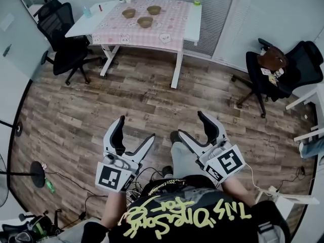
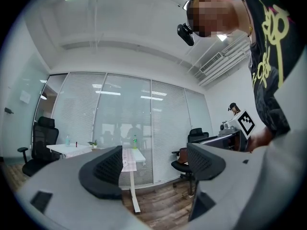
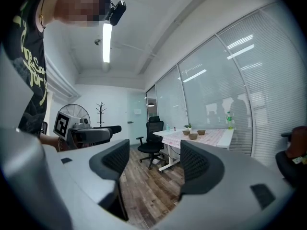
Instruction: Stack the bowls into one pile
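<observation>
On far table, three separate bowls

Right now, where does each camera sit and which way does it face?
Head view: head-mounted, steeply down toward the table with bowls; shows left gripper, right gripper, shirt.
Left gripper view: on the left gripper, level toward the blinds; shows its open jaws, shirt.
Right gripper view: on the right gripper, level toward the table; shows its open jaws, left gripper.
Shared: all three see the table.
</observation>
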Action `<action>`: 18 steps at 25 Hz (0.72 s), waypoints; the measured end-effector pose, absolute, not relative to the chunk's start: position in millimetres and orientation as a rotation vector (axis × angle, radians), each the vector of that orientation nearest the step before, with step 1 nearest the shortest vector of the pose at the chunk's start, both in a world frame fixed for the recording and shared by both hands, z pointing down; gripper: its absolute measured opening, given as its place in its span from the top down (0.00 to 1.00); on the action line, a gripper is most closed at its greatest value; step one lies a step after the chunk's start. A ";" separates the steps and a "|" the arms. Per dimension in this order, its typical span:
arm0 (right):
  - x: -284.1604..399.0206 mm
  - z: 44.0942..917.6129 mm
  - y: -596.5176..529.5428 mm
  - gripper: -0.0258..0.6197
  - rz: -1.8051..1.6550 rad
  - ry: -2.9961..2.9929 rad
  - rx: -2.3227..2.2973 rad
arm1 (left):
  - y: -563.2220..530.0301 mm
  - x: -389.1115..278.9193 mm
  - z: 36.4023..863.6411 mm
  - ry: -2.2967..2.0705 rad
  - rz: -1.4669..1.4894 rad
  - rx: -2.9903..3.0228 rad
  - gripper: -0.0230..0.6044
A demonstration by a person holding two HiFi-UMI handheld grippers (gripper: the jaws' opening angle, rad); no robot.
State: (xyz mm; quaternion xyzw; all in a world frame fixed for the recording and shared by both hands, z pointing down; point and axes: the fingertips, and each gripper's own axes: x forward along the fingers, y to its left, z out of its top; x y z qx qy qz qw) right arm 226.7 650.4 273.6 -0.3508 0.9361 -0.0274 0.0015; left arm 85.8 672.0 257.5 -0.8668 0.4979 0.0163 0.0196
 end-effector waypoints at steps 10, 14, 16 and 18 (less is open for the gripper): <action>202.0 292.3 585.4 0.48 -0.114 2.975 -0.991 | 608.8 69.9 267.6 1.607 0.057 -2.666 0.30; 195.6 292.6 539.0 0.48 -0.096 2.983 -0.957 | 564.0 64.5 270.8 1.624 0.055 -2.653 0.30; 192.1 292.8 513.8 0.48 -0.085 2.992 -0.944 | 538.9 60.6 270.3 1.631 0.059 -2.634 0.30; 191.7 291.2 489.4 0.48 -0.076 2.995 -0.938 | 514.3 59.3 270.1 1.636 0.062 -2.623 0.30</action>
